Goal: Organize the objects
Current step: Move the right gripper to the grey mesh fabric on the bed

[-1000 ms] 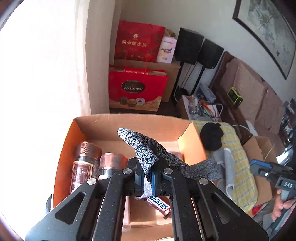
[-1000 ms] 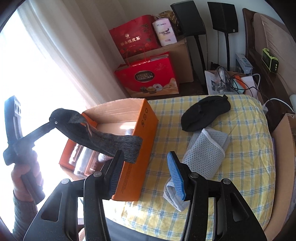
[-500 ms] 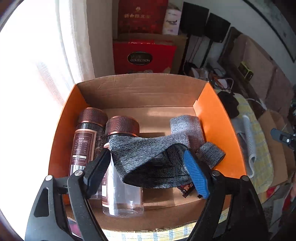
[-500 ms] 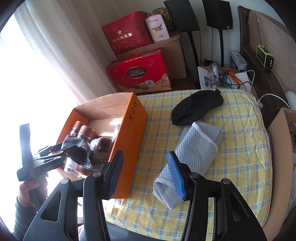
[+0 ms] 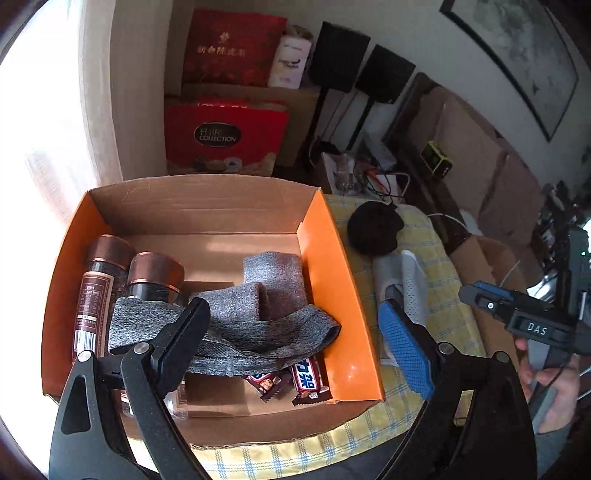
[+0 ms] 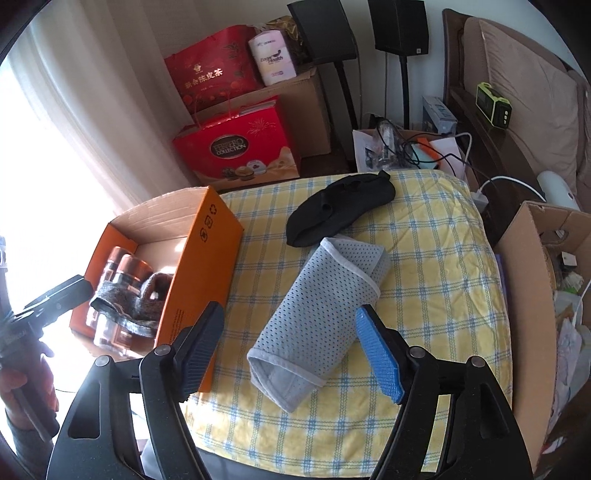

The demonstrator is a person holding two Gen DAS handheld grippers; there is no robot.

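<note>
An orange cardboard box [image 5: 321, 280] holds two copper-lidded jars [image 5: 107, 280], chocolate bars [image 5: 306, 380] and a grey knit band [image 5: 258, 332]. My left gripper [image 5: 293, 317] hovers over the box. Its jaws are opening wide and the band lies loose below them, not pinched. On the yellow checked cloth [image 6: 424, 258] lie a light grey mesh sleeve [image 6: 325, 310] and a black eye mask [image 6: 340, 206]. My right gripper [image 6: 288, 325] is above the sleeve's near end. Its jaws are opening and the pads are clear of the sleeve.
Red gift bags [image 6: 236, 147] and brown cartons stand on the floor behind the box, near a bright curtain. An open cardboard box [image 6: 532, 295] sits right of the cloth. Two black speakers [image 6: 399, 26], cables and a padded headboard fill the back.
The left gripper let go of the grey band, which now lies in the orange box, and its jaws spread. The right gripper came closer over the mesh sleeve and widened.
</note>
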